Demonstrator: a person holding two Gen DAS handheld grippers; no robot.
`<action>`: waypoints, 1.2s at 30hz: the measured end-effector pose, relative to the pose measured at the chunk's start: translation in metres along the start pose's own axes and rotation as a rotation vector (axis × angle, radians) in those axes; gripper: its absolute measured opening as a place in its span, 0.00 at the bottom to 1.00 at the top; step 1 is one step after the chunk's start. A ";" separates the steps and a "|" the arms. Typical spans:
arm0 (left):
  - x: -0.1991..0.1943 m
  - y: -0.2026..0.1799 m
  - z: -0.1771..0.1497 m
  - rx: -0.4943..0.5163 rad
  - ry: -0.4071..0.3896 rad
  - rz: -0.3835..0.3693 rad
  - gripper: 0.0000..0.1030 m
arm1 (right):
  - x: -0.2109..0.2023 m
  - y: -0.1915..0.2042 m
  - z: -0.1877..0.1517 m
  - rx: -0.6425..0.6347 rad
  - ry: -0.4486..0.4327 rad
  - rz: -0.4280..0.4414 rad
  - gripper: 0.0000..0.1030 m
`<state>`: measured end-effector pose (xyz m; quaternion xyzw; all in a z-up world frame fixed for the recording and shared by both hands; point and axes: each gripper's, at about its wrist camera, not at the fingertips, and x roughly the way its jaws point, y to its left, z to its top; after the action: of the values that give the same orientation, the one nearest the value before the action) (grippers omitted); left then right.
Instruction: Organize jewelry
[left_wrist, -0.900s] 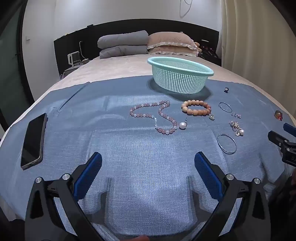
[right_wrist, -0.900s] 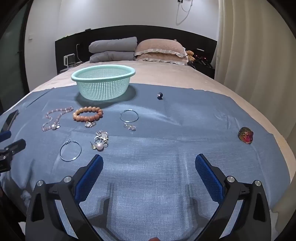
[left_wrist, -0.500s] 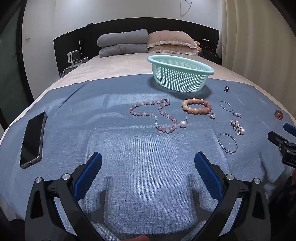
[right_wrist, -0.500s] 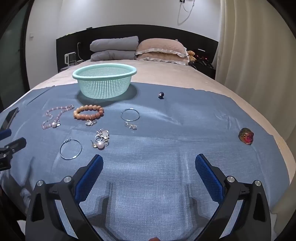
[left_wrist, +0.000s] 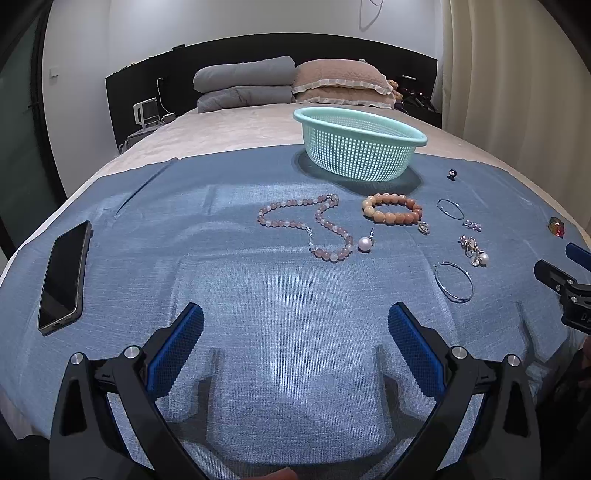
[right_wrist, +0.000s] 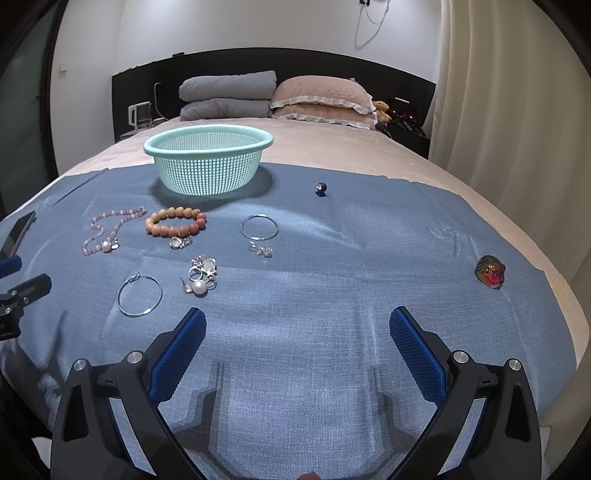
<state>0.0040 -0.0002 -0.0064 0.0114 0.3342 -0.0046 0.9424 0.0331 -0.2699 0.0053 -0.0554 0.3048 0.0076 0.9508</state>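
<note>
Jewelry lies on a blue cloth on a bed. A pink bead necklace, an orange bead bracelet, a pearl earring, two silver hoops, a cluster of rings and a pearl, a small dark bead and a red-gold stone lie before a mint basket. My left gripper and right gripper are open and empty, hovering near the cloth's front edge.
A black phone lies on the cloth at the far left. Grey and pink pillows lie against the dark headboard. A curtain hangs on the right. The bed edge drops off in front and at the right.
Both views have shifted slightly: the jewelry and basket sit a little higher and farther in frame. Both grippers stay open and nothing was picked up.
</note>
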 end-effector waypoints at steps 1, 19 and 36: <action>0.000 0.000 0.000 0.002 0.000 0.001 0.95 | 0.000 0.000 0.000 0.000 0.000 -0.002 0.93; 0.000 0.005 0.002 -0.016 0.000 0.024 0.95 | 0.003 -0.003 0.000 0.018 0.008 0.005 0.93; 0.002 0.002 0.000 -0.001 0.022 0.007 0.95 | 0.004 -0.005 0.002 0.020 0.013 -0.002 0.93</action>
<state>0.0060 0.0018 -0.0073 0.0120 0.3443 -0.0010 0.9388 0.0372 -0.2749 0.0048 -0.0462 0.3109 0.0033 0.9493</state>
